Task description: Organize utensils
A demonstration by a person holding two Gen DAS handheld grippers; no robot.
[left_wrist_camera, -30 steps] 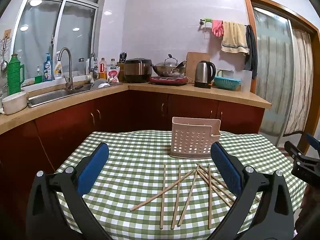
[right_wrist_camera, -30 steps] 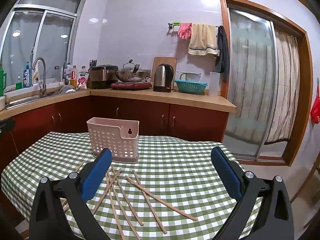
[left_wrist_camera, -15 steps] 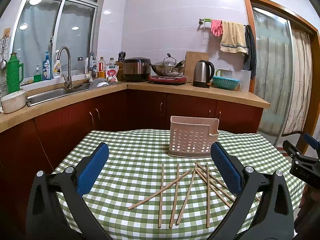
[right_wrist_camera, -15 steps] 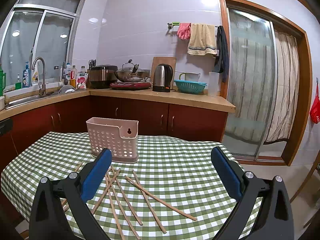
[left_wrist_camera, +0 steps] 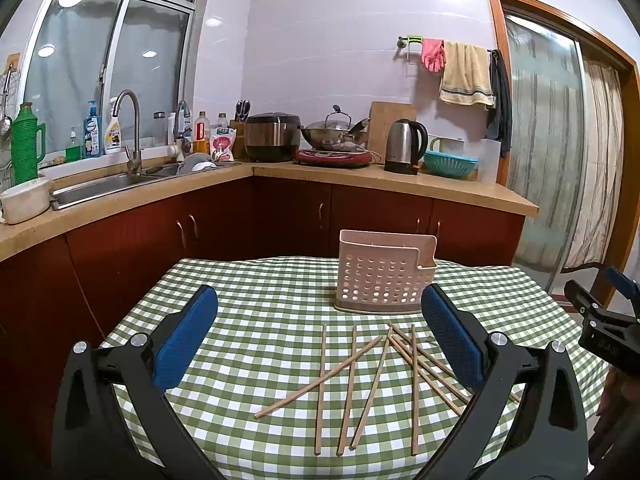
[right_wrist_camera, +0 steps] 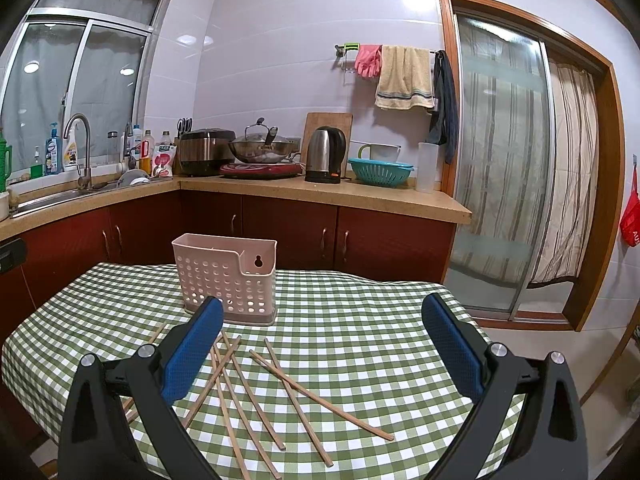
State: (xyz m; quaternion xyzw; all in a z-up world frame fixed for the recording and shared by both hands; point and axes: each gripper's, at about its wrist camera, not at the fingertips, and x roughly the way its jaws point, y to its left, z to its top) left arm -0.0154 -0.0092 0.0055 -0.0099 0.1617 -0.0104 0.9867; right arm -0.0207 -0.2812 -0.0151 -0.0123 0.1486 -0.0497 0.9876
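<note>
Several wooden chopsticks (left_wrist_camera: 352,376) (right_wrist_camera: 256,392) lie scattered and crossing on the green checked tablecloth (left_wrist_camera: 260,308) (right_wrist_camera: 360,320). Behind them stands a pale pink perforated utensil holder (left_wrist_camera: 384,280) (right_wrist_camera: 228,276), upright and with nothing showing above its rim. My left gripper (left_wrist_camera: 320,320) is wide open above the chopsticks, nothing between its blue pads (left_wrist_camera: 188,332). My right gripper (right_wrist_camera: 322,332) is also wide open and holds nothing, hovering over the right half of the pile. The right gripper also shows at the right edge of the left wrist view (left_wrist_camera: 604,320).
Beyond the table a counter (left_wrist_camera: 360,178) carries a sink (left_wrist_camera: 104,188), rice cooker (left_wrist_camera: 272,136), wok (left_wrist_camera: 334,132), kettle (left_wrist_camera: 404,146) and teal colander (left_wrist_camera: 450,162). A sliding glass door (right_wrist_camera: 500,200) is on the right. The table's right edge drops to the floor.
Both views have shifted only slightly; the holder and chopsticks sit a little lower and closer in frame. Both grippers stay open and nothing on the table has moved.
</note>
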